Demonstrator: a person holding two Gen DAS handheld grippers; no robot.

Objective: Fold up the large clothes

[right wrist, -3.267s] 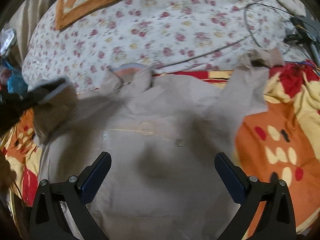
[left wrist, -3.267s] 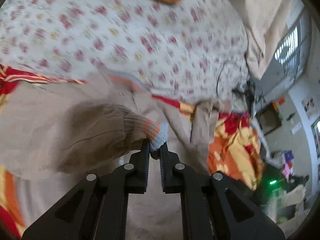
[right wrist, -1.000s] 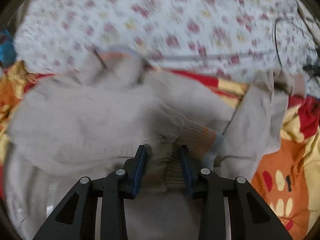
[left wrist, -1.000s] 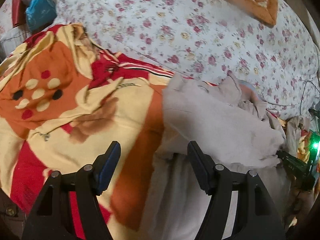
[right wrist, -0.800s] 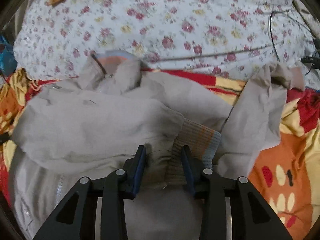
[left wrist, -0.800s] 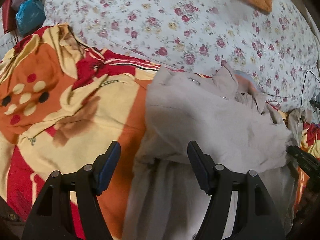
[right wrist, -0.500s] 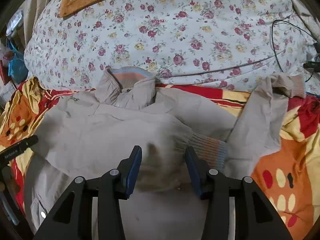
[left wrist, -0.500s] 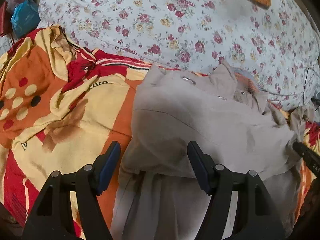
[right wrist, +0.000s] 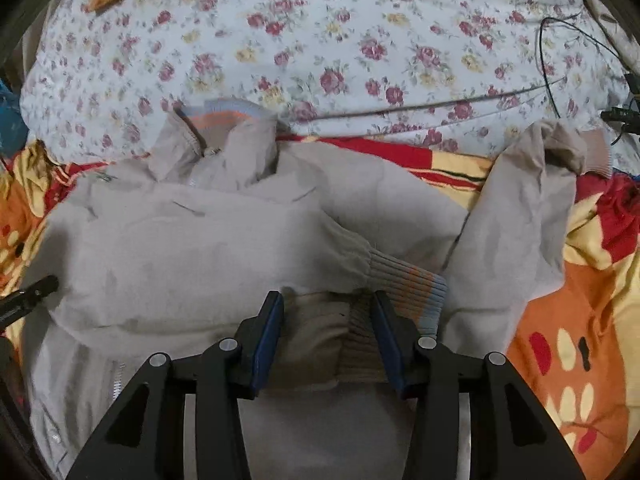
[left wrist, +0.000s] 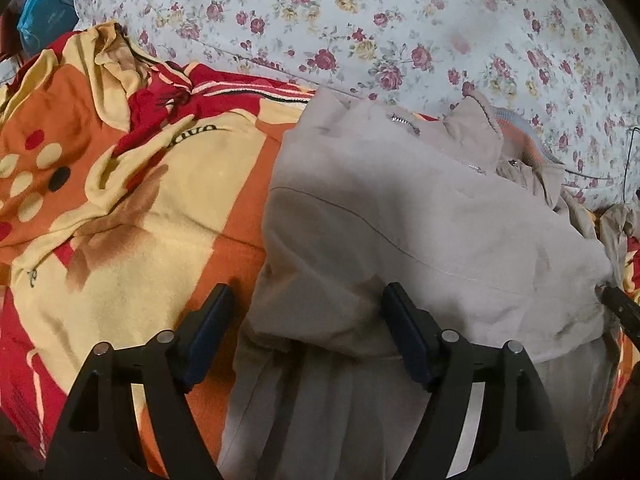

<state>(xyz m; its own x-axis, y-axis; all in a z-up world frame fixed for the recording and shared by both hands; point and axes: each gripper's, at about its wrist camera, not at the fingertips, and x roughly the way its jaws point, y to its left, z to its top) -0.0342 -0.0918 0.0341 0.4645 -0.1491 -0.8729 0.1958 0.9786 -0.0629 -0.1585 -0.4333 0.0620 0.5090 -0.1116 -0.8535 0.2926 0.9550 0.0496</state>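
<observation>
1. The beige jacket (right wrist: pixel 192 256) lies spread on the orange, yellow and red blanket (left wrist: pixel 120 216). Its long axis runs from the striped knit collar (right wrist: pixel 224 114), at the far end against the floral sheet (right wrist: pixel 320 40), back toward the cameras.
2. One sleeve is folded across the jacket's chest, its ribbed cuff (right wrist: pixel 404 280) ending near the jacket's middle. The other sleeve (right wrist: pixel 516 224) slants away from the jacket's side, its cuff bunched beside the sheet.
3. The jacket's hem is cut off at the bottom of both views, hidden by the gripper frames.
4. The right gripper (right wrist: pixel 326 332) stands partly apart with the folded sleeve's end bunched between its pads; whether they press the cloth is unclear.
5. The left gripper (left wrist: pixel 306 332) straddles the jacket's side edge, its jaws opening wide; one pad is over the blanket, the other on the jacket, nothing gripped.
6. A thin dark cable (right wrist: pixel 552 64) crosses the sheet beyond the collar; a blue bag (left wrist: pixel 44 20) sits past the blanket's far corner.
</observation>
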